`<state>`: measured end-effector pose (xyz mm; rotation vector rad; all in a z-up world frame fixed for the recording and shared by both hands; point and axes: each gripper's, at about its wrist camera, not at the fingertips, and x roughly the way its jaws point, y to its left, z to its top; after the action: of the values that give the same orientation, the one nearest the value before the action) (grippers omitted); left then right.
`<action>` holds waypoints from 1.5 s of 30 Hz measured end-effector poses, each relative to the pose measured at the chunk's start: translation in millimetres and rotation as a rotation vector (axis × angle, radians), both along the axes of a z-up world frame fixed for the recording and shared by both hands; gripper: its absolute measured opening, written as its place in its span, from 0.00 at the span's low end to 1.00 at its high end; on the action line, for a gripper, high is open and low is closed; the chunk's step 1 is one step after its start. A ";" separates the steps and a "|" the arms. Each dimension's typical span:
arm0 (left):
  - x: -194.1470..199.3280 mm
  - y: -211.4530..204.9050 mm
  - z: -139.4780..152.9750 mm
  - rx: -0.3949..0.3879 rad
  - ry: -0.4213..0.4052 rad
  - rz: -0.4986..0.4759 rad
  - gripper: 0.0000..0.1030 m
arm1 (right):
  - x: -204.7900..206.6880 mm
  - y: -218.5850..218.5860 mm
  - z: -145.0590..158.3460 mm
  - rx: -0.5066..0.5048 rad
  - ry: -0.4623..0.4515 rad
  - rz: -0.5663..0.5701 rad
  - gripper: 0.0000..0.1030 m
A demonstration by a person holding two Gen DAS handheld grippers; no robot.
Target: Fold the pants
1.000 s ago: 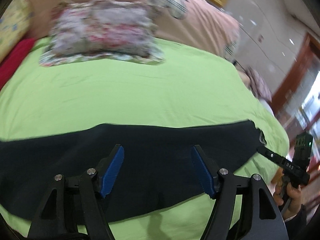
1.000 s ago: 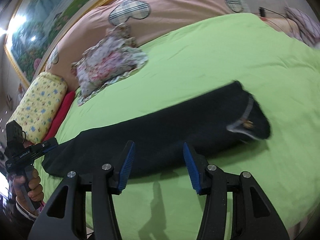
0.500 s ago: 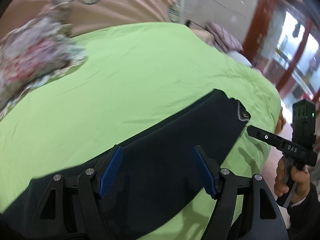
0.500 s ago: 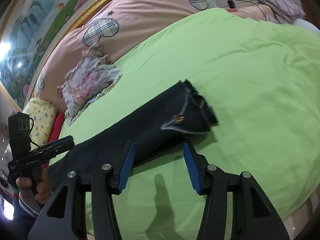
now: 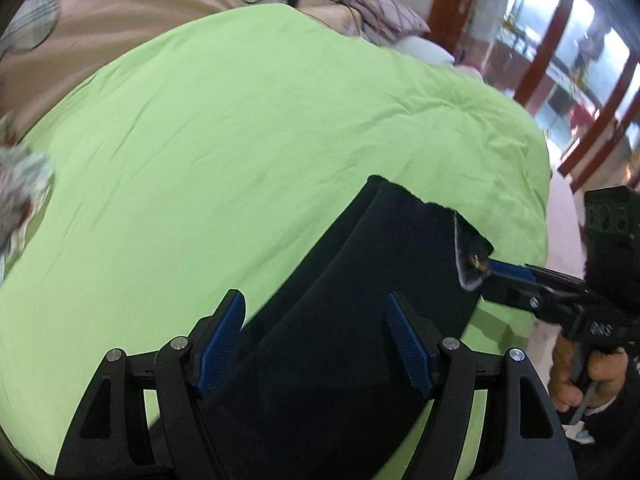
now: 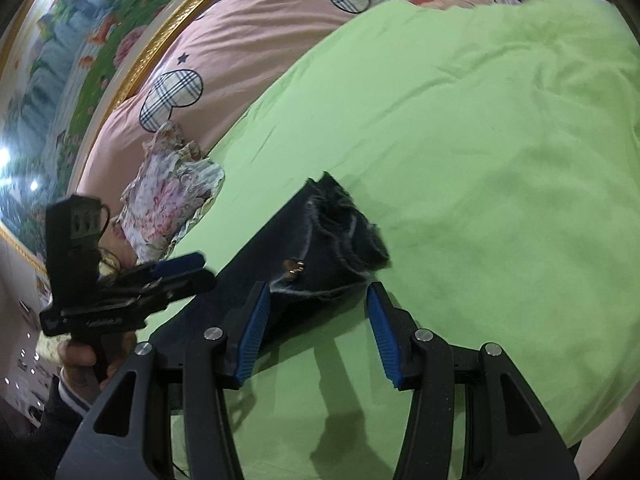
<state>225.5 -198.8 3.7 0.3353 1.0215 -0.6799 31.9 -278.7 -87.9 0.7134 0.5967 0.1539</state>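
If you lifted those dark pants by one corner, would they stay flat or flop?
Probably flop: the pants lie limp on the green bedspread, their waistband already rumpled. Likely light, being thin cloth. They should drag, not slide, on the soft cover.

One marking is partly legible: white letters on the black body of the right gripper, seen at the right edge of the left wrist view, read approximately "DAS". White lettering on the left gripper body is too blurred to read.
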 end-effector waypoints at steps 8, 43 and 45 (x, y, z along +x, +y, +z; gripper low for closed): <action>23.4 -40.3 -25.7 0.074 0.043 -0.098 0.71 | 14.1 2.7 -4.4 0.022 -0.008 0.011 0.50; 10.6 21.1 59.2 -0.284 0.095 -0.150 0.10 | 4.1 17.5 44.8 0.104 -0.294 0.173 0.13; 2.8 36.4 66.7 -0.309 0.082 -0.130 0.10 | 4.9 27.3 49.1 0.124 -0.310 0.216 0.13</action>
<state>228.4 -162.4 70.4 0.1052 0.9604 -0.9622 36.8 -251.3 -38.8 0.7259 0.3673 0.4969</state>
